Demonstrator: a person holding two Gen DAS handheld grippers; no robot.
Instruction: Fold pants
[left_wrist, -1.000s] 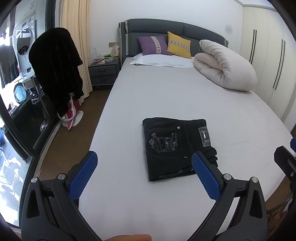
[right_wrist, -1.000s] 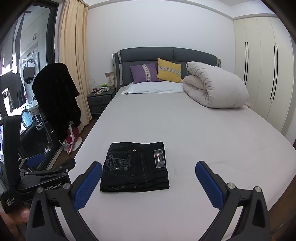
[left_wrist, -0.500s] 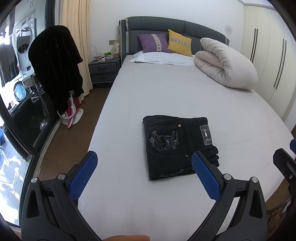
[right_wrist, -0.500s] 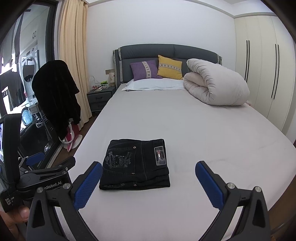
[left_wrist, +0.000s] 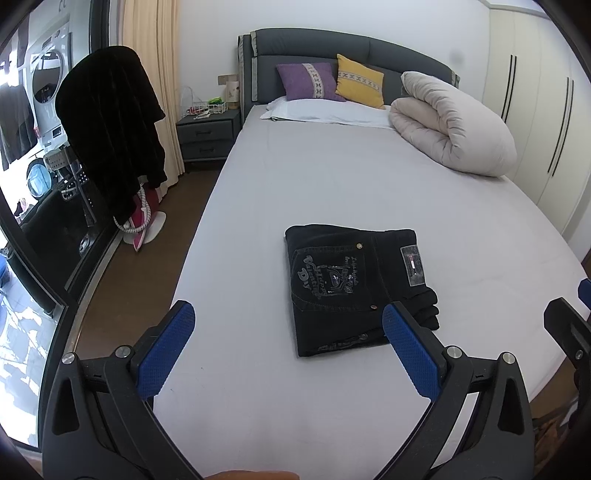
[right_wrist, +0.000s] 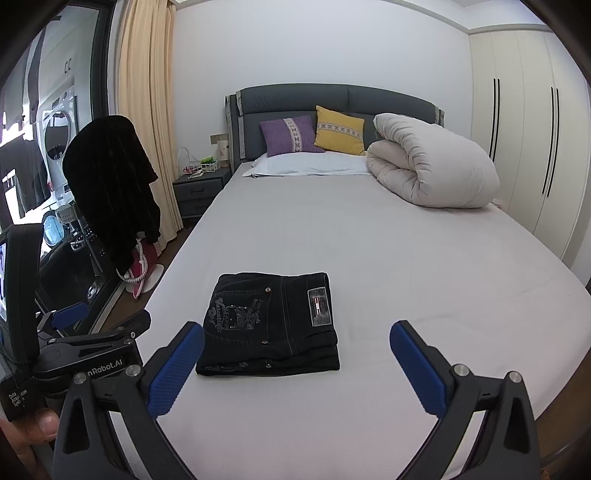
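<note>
Black jeans (left_wrist: 351, 284) lie folded in a compact rectangle on the grey bed sheet (left_wrist: 332, 177), pocket embroidery and waist label facing up. They also show in the right wrist view (right_wrist: 273, 325). My left gripper (left_wrist: 291, 350) is open and empty, held above the near part of the bed, short of the jeans. My right gripper (right_wrist: 297, 365) is open and empty, also held back from the jeans. The left gripper's body (right_wrist: 85, 354) shows at the left of the right wrist view.
A rolled cream duvet (left_wrist: 454, 125) lies at the far right of the bed, with a purple pillow (left_wrist: 308, 81) and a yellow pillow (left_wrist: 360, 81) at the headboard. A nightstand (left_wrist: 207, 136), a dark coat (left_wrist: 110, 129) on a stand and a glass door are left of the bed. Wardrobes (right_wrist: 524, 147) are on the right.
Both grippers have risen and drawn back slightly from the bed; the jeans look a little farther off. Both stay open and the jeans have not moved.
</note>
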